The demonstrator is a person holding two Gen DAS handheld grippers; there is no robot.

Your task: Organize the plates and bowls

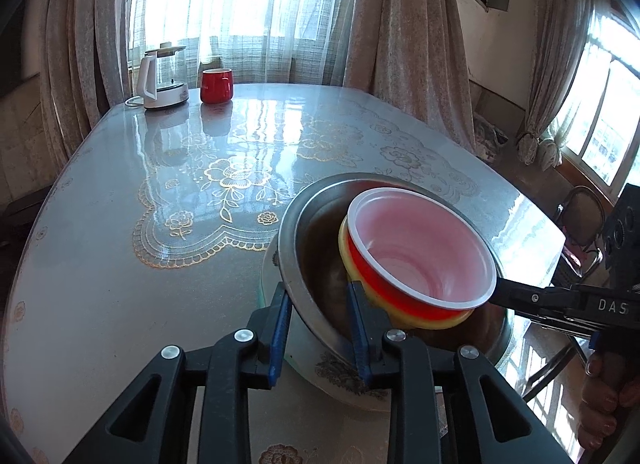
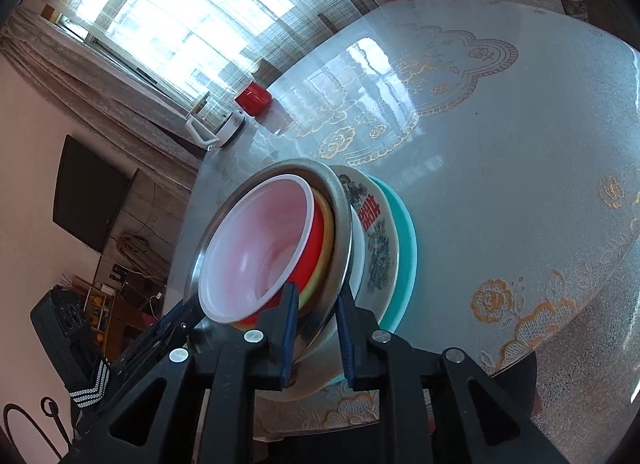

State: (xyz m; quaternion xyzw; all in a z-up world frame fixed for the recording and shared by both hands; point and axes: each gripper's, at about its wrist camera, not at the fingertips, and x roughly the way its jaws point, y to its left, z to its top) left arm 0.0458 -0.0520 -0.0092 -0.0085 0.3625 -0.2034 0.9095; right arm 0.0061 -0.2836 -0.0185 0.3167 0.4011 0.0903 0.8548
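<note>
A stack stands near the table's edge: a red bowl with white inside [image 1: 420, 252] [image 2: 260, 248] sits in a yellow bowl [image 1: 424, 322] [image 2: 328, 232], inside a steel bowl [image 1: 316, 240] [image 2: 340, 203], on a patterned white plate [image 1: 344, 378] [image 2: 376, 223] and a teal plate [image 2: 406, 232]. My left gripper [image 1: 320, 300] straddles the steel bowl's near rim, jaws apart. My right gripper [image 2: 318, 304] straddles the steel bowl's rim on the other side; it also shows in the left wrist view [image 1: 532, 298]. Neither visibly clamps the rim.
A white electric kettle [image 1: 162, 77] [image 2: 218, 123] and a red mug [image 1: 216, 85] [image 2: 254, 99] stand at the table's far end. The glossy floral tablecloth [image 1: 200, 183] covers the table. A chair [image 1: 580, 223] stands beyond the right edge.
</note>
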